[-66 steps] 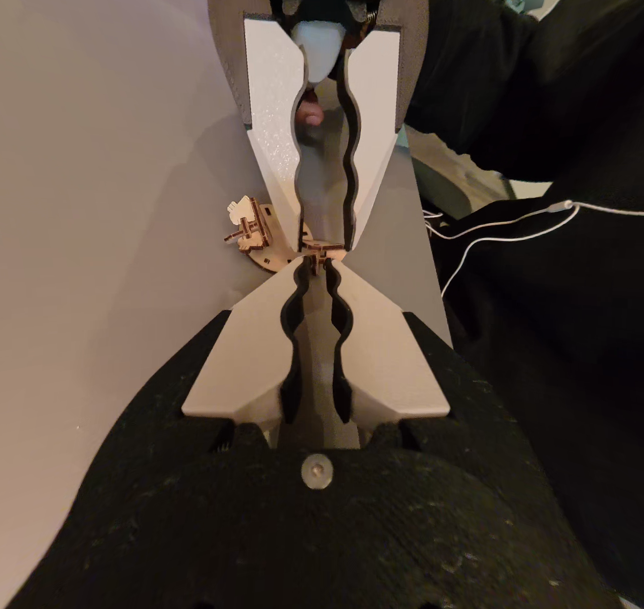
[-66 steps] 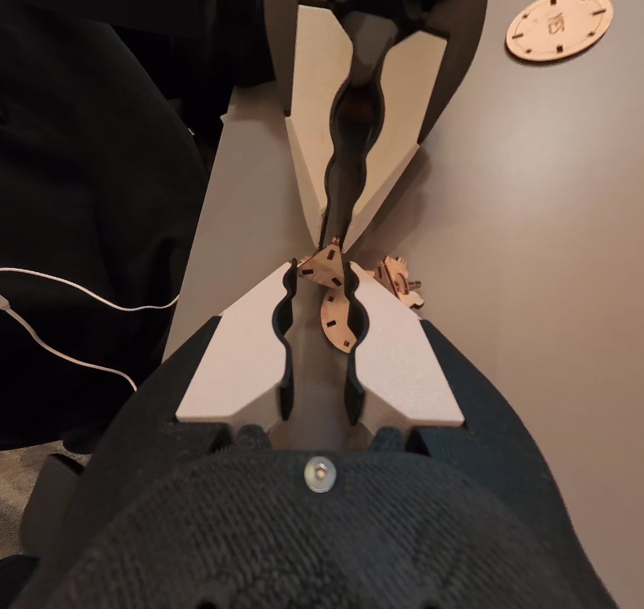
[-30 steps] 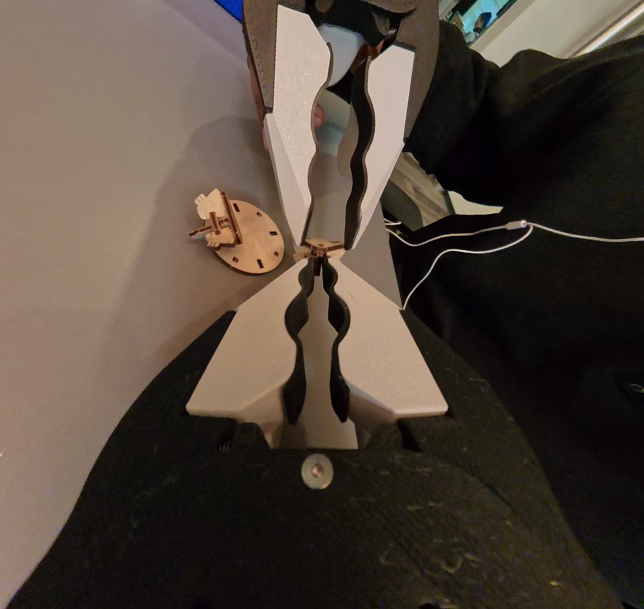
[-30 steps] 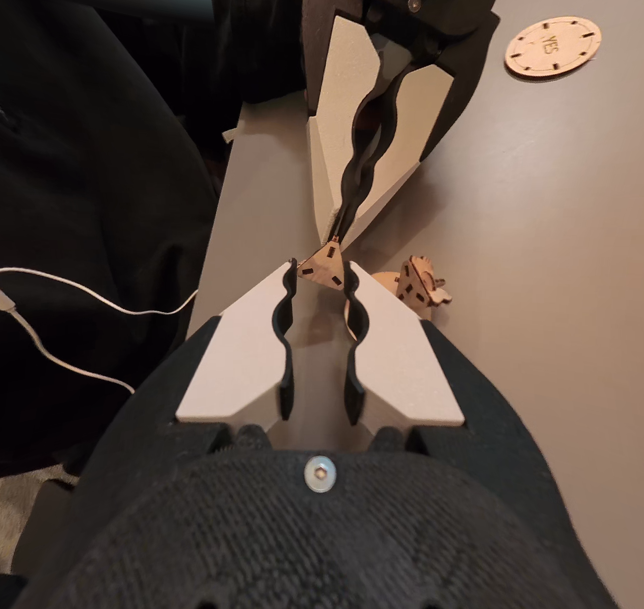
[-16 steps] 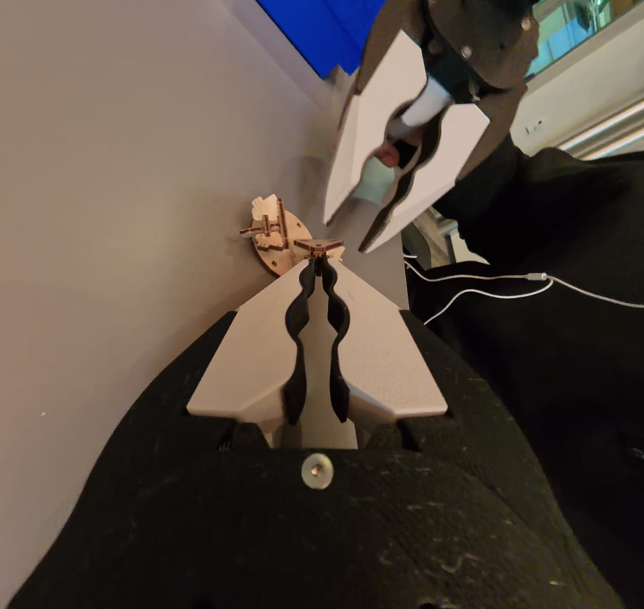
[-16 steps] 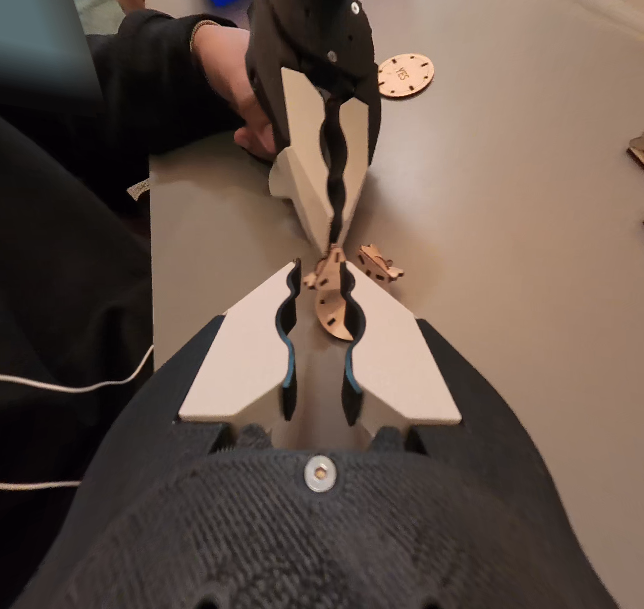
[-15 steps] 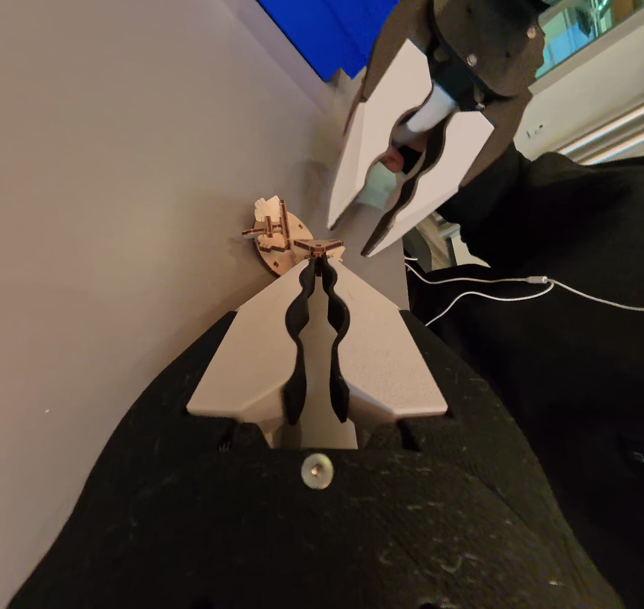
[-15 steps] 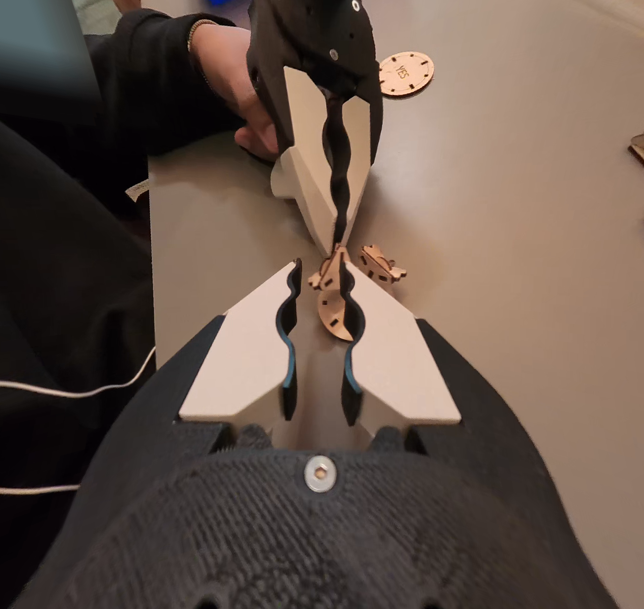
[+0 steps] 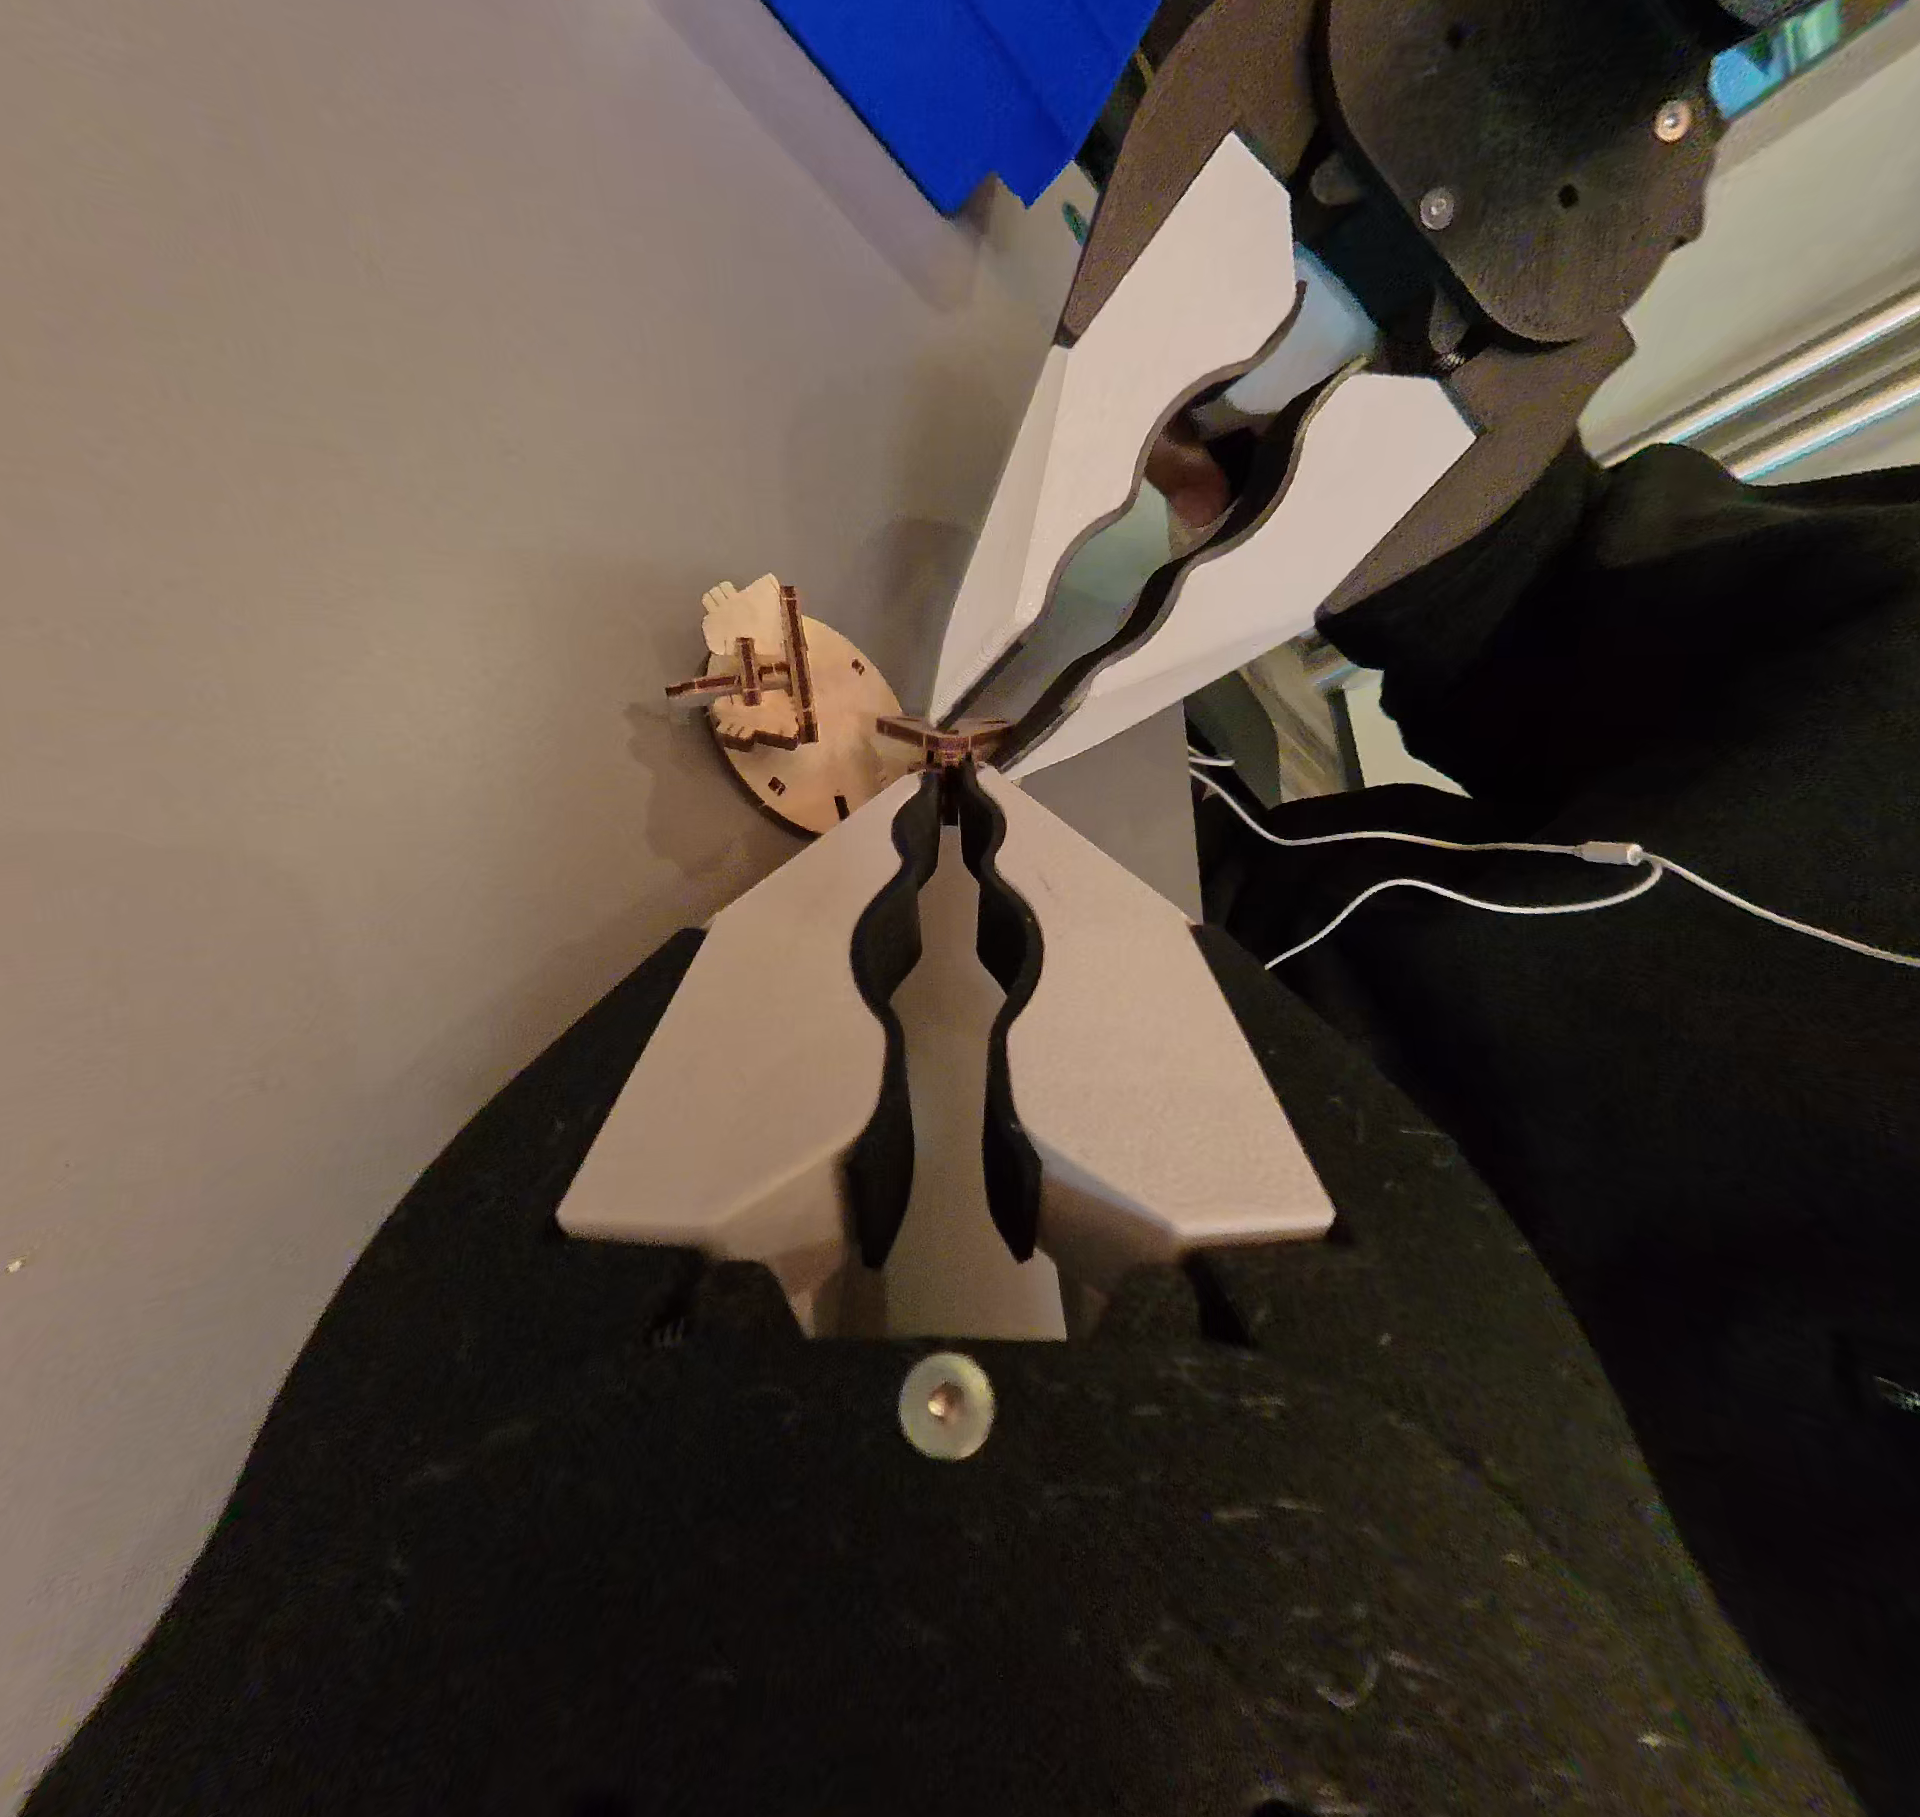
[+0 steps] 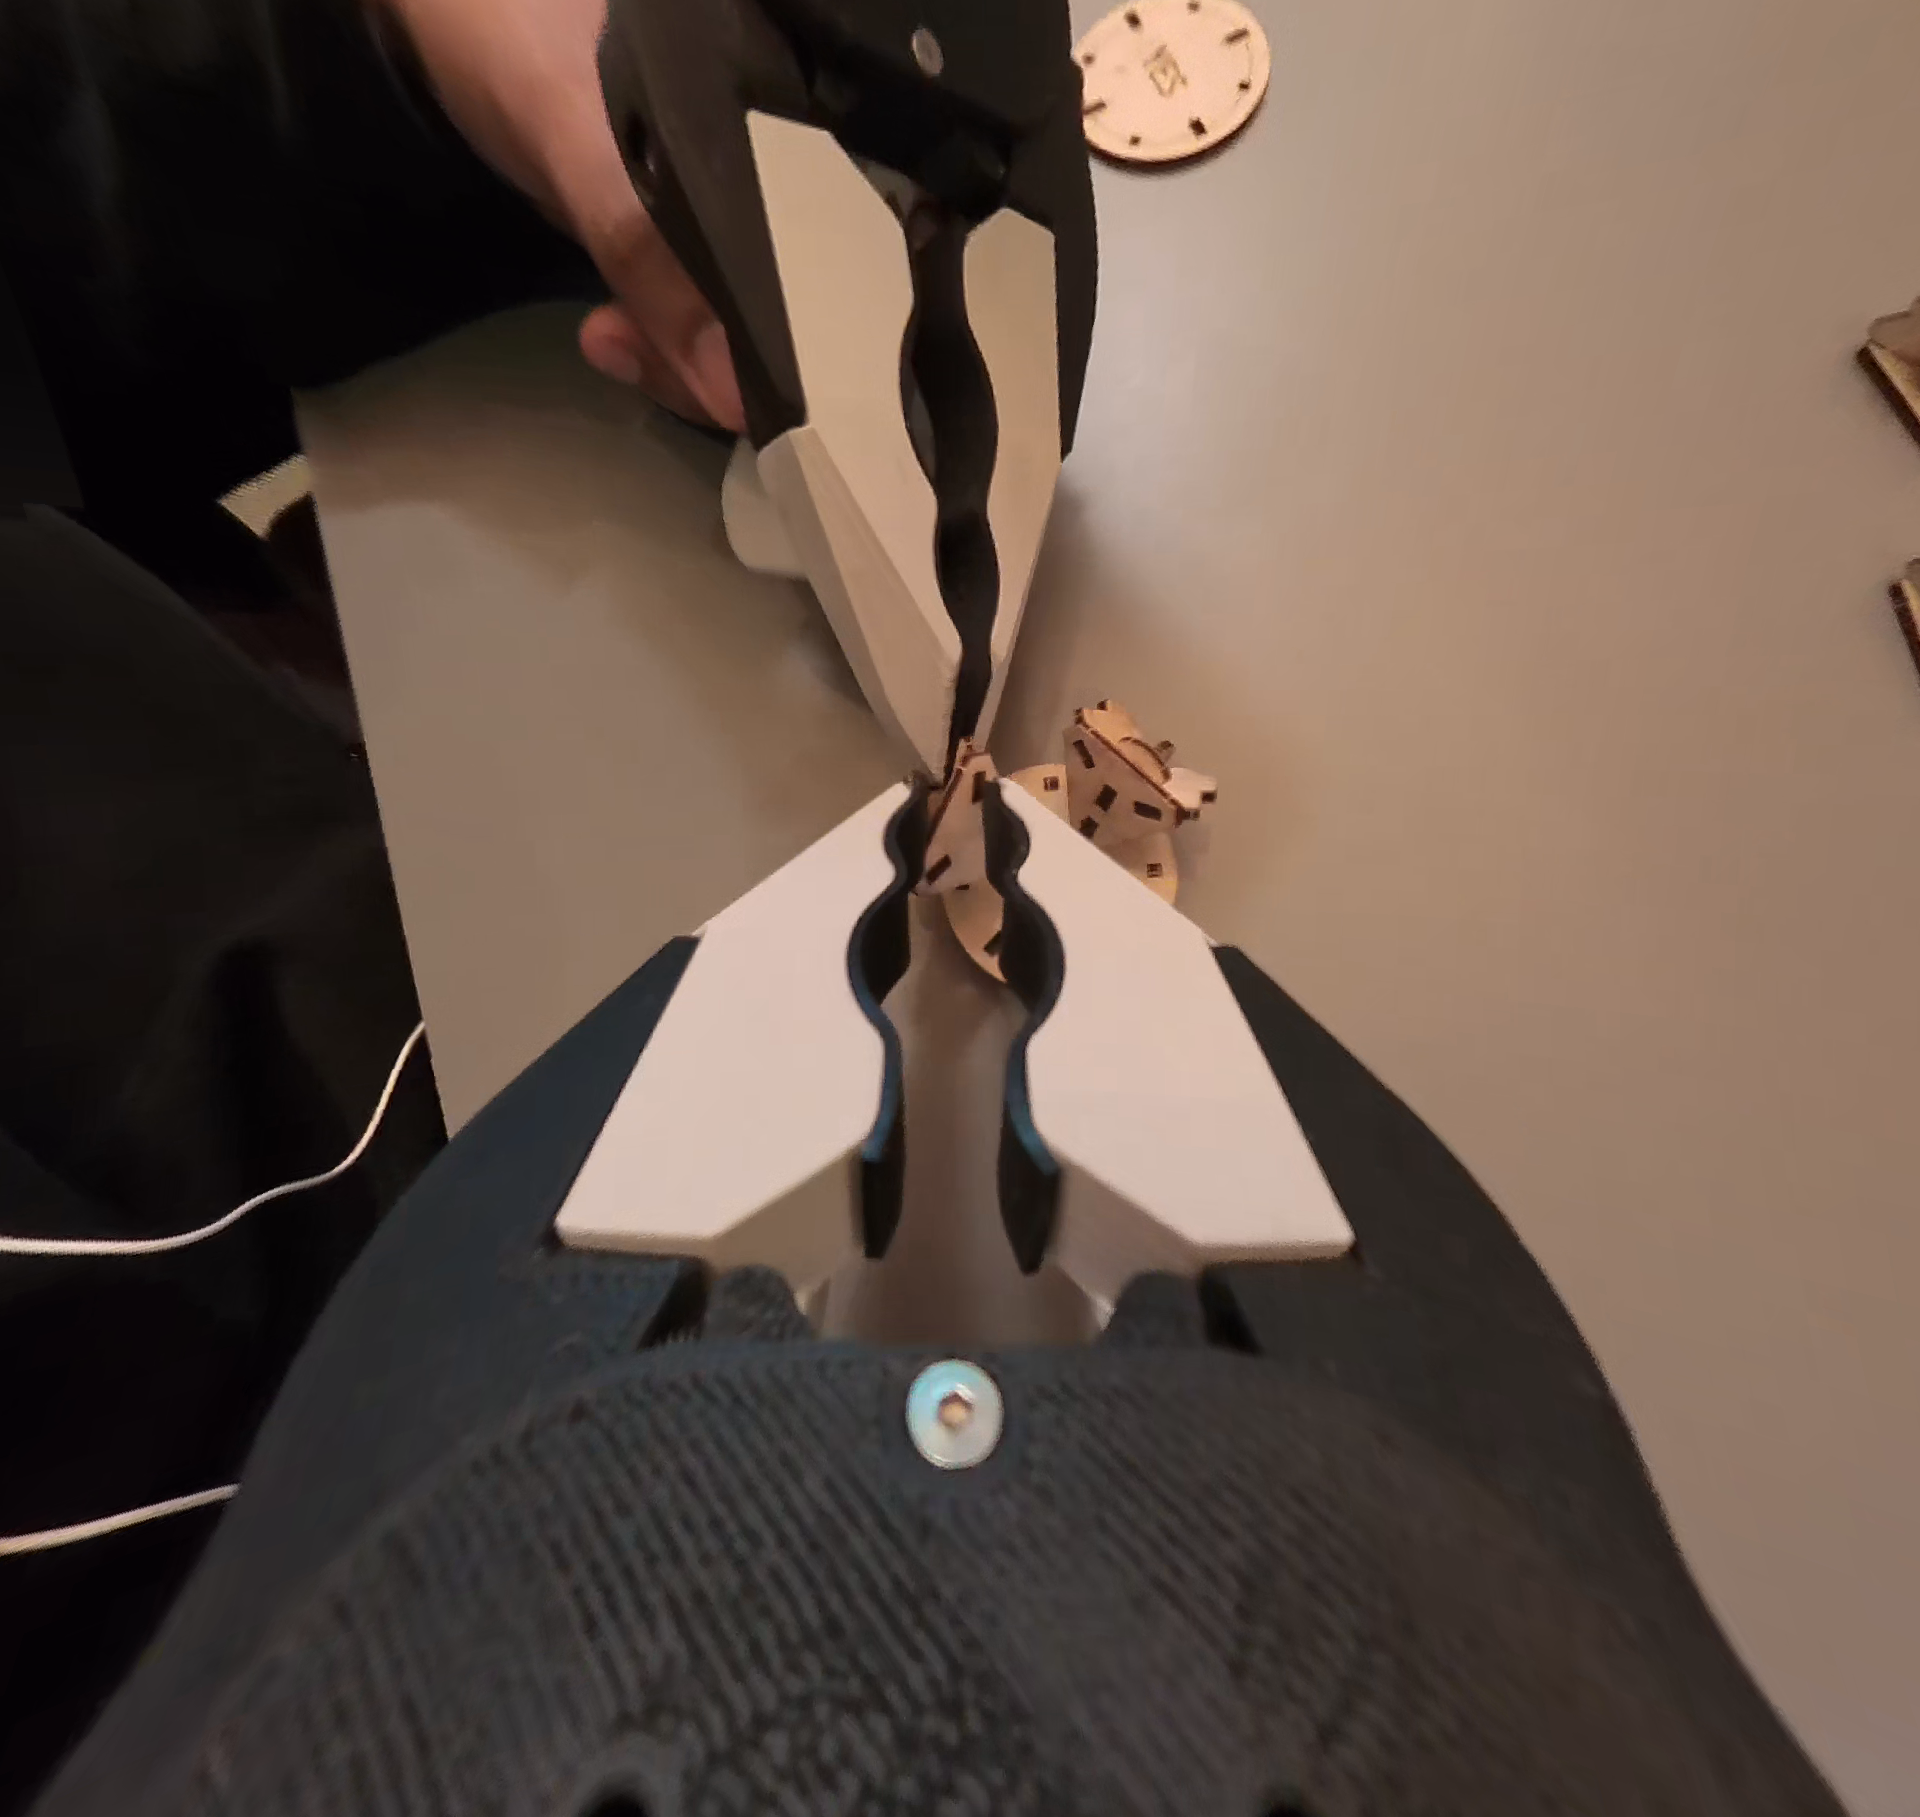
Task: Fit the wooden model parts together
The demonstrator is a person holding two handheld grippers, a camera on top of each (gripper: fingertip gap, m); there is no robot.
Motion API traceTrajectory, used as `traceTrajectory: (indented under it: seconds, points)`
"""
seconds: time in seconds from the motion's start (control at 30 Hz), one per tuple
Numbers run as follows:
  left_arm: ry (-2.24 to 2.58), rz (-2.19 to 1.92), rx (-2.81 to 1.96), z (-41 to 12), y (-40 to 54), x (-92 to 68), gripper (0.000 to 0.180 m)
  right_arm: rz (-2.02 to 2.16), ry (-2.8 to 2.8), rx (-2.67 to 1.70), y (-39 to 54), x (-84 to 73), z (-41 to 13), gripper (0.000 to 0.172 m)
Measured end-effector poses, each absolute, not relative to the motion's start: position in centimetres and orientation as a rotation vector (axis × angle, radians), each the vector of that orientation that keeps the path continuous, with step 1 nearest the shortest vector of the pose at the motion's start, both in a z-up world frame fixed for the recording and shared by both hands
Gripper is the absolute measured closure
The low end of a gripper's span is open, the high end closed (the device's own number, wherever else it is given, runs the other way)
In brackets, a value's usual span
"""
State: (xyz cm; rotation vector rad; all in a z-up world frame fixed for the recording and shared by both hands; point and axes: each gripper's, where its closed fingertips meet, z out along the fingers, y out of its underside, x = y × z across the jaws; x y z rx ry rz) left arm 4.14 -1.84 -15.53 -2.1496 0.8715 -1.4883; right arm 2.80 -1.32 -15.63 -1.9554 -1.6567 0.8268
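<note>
Plywood, thin and laser-cut, is what I have between my two tongs: a small triangular slotted piece (image 10: 956, 832), lifted a little above the grey desk (image 10: 1455, 624). My left tongs (image 9: 943, 799) are clenched on a narrow tab of it. My right tongs (image 10: 961, 811) are closed around its flat faces, and both pads seem to press on it. I judge it very light and stiff, but brittle at the slots and tabs, so I would hold it by the broad faces. Just beside lies a wooden disc (image 9: 821, 759) carrying a small assembled part (image 9: 753, 661); a second disc (image 10: 1174, 79) rests well apart.
</note>
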Motion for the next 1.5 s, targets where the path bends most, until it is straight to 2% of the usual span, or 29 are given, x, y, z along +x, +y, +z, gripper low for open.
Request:
traceTrajectory:
  seconds: [0.27, 0.47, 0.83, 1.1, 1.5]
  points:
    - [0.853, -1.465, -2.165, -15.7, -1.6, 4.1, 0.178, 0.703, -1.689, -1.957, -1.3, 2.9, -15.7, 0.167]
    - [0.824, -1.434, -2.152, -15.3, -0.9, 3.6, 0.156, 0.681, -1.637, -1.958, -0.8, 3.2, -14.9, 0.168]
    - [0.816, -1.302, -2.208, -16.5, 0.1, 2.4, 0.151, 0.714, -1.474, -2.057, 0.3, 4.9, -14.7, 0.169]
    - [0.875, -1.246, -2.265, -17.7, -0.5, 2.8, 0.149, 0.890, -1.410, -2.115, -1.4, 5.3, -15.1, 0.170]
    - [1.030, -1.277, -2.221, -17.5, -3.1, 4.7, 0.140, 0.704, -1.399, -2.131, 0.7, 7.2, -16.0, 0.171]
